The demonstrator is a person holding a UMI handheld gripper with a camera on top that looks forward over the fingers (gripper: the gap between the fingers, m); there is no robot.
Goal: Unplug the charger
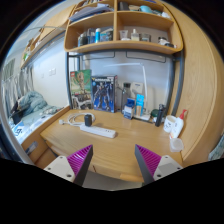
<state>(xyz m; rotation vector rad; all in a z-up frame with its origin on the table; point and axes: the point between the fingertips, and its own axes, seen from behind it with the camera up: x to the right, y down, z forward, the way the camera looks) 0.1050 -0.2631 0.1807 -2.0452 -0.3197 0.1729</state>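
Observation:
A white power strip (99,130) lies on the wooden desk (115,150), well ahead of my fingers and slightly left. A small dark plug or charger sits at its left end (85,123), with a cord trailing left. My gripper (113,160) is open, its purple pads (80,160) spread wide above the desk's near part with nothing between them. The strip is far beyond the fingertips.
Bottles and small items (135,106) stand at the desk's back. A white object (174,126) rests at the right. Wooden shelves (120,45) hang above. Clutter and a blue cloth (30,105) lie on a surface to the left.

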